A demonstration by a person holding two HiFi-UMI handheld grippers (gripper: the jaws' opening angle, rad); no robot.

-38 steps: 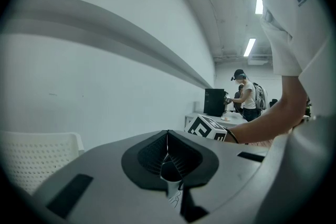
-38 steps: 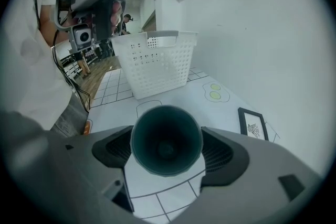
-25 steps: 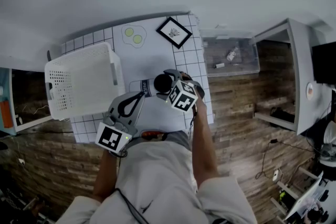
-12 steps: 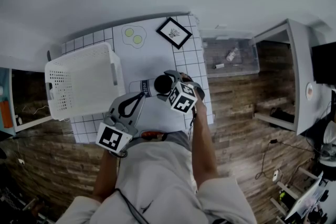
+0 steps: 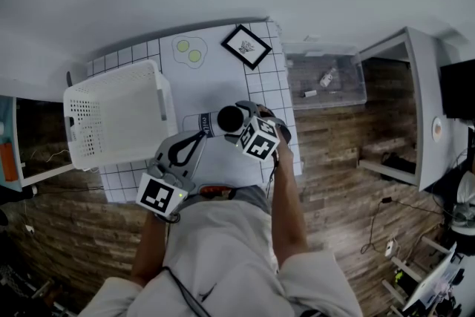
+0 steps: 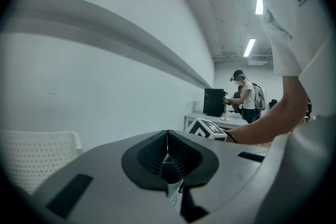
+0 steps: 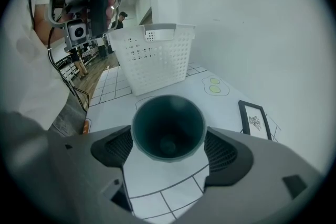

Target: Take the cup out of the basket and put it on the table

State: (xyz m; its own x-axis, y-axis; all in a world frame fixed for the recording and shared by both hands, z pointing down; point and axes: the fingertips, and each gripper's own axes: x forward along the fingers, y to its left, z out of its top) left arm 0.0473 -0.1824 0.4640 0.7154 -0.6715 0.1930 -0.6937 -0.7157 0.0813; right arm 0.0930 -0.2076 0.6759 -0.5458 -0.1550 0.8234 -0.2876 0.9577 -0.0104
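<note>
The dark cup [image 5: 213, 122], white band round its body, is over the table [image 5: 223, 74] to the right of the white basket [image 5: 159, 96], outside it. It is tilted, and its mouth faces my right gripper's camera. My right gripper [image 5: 241, 115] has the cup's rim [image 7: 168, 113] between its pads [image 7: 113, 147], which touch it on both sides. These jaws have just opened slightly with the cup still between them. My left gripper [image 5: 197, 137] hovers just left of the cup, jaws shut [image 6: 167, 136] on nothing.
A framed picture [image 5: 246, 46] and a fried-egg mat [image 5: 189, 50] lie at the table's far side. The basket [image 7: 157, 55] fills the table's left part. A clear bin [image 5: 326, 82] stands on the wood floor to the right.
</note>
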